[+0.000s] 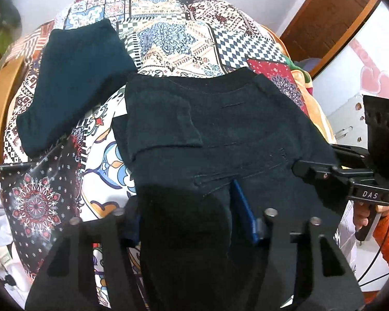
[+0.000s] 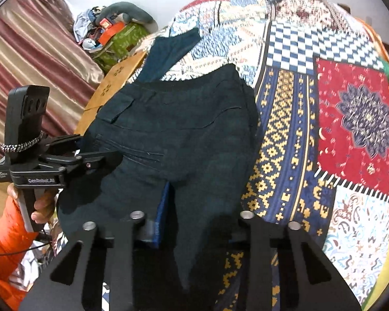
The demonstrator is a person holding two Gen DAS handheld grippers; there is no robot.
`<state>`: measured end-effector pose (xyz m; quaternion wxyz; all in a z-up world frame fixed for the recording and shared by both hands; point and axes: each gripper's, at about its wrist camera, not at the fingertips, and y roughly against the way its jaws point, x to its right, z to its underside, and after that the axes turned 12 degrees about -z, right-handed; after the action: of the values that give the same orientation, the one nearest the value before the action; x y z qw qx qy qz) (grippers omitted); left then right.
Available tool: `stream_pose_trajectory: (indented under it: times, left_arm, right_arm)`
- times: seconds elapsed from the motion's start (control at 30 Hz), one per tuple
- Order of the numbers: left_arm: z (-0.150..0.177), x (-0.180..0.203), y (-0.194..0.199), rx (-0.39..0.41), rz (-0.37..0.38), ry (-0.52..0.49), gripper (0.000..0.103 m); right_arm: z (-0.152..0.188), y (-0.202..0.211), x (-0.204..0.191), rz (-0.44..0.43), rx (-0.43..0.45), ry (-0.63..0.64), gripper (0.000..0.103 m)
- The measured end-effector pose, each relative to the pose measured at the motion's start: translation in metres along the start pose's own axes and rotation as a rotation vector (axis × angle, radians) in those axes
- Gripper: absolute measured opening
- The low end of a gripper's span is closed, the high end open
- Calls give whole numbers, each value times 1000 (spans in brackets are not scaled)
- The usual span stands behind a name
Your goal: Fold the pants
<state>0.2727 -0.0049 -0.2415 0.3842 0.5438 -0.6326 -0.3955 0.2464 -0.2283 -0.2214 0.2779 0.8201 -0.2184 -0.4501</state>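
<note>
Both tools gripping dark pants on a patchwork bed.

The black pants lie folded on the bed's patchwork cover, waistband at their far edge. The left tool pinches the pants' near edge, a fold of cloth bunched between its blue pads. The right tool is clenched on the same near edge, farther to the right, with cloth pressed against its blue pad. A folded teal garment lies beyond the pants, to their left, apart from them. An orange sleeve shows behind the left tool's handle.
</note>
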Motion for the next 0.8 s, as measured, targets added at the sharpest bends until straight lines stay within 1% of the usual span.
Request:
stream_pose_trajectory:
  times: [0.03,0.07,0.13,0.2,0.37,0.53,0.67,0.8]
  left_arm:
    - [1,0,1,3,0,3,52]
    - [2,0,4,9,-2,6,50]
    - [3,2,11,23,-10,10,44]
    - [4,5,22,54,-38,2,38]
    - [8,12,55,152,-90,-41,31]
    - [3,5,85,242,-152,-51,30]
    - [-15,-17,112,307,-170,-13,30]
    - [-38,-42,131,369,-203,0,30]
  right_arm:
    - [1,3,-2,1,13,0,22]
    - [1,6,-4,0,18,3,21]
    - [3,12,-9,0,33,11,19]
    - [2,14,-17,8,42,29,19]
    - [-4,21,-38,18,73,79,17]
    - [-24,27,-68,28,113,162,17]
    - [-47,27,-84,21,148,206,17]
    - [-77,22,-106,30,186,284,17]
